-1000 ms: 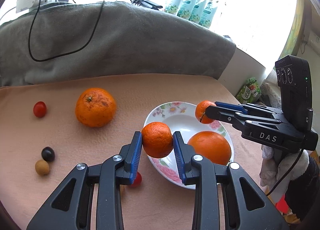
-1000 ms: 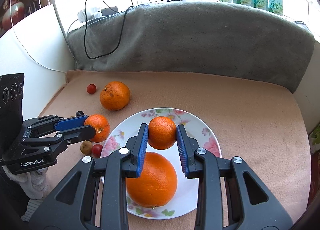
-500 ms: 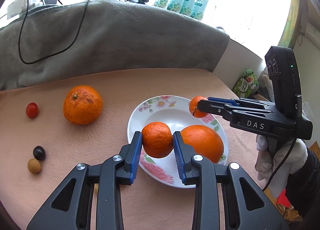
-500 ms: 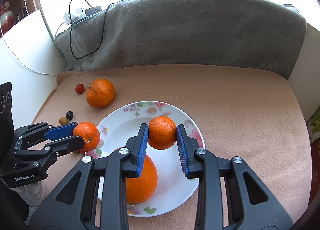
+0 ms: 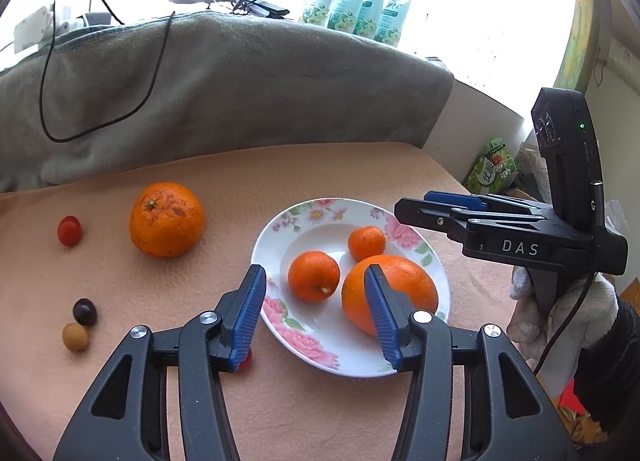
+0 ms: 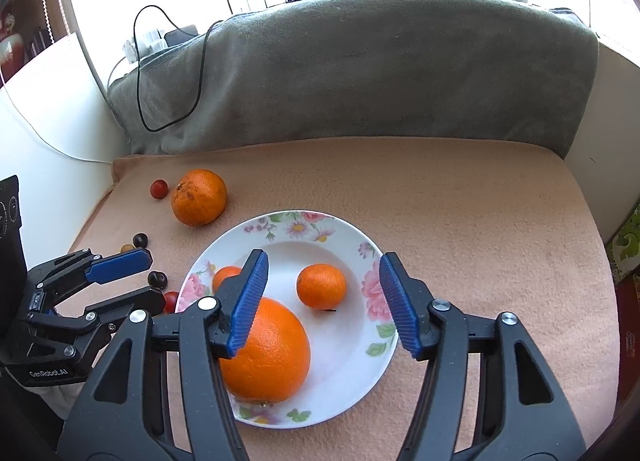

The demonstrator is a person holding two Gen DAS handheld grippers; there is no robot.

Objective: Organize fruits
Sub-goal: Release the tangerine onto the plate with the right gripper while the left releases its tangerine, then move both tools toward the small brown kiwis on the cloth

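Left wrist view: the left gripper, jaws just spread and released, frames a small orange tangerine lying on the white floral plate at centre. Right gripper, likewise just opened, hangs over another tangerine on it.

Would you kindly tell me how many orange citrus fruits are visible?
4: a large orange and two small mandarins on the floral plate; a rough-skinned orange on the peach cloth.

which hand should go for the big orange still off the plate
Left, probably. The big orange lies on the cloth left of the plate, on the left gripper side; its jaws have just opened, empty. The right gripper hangs over the plate, farther off.
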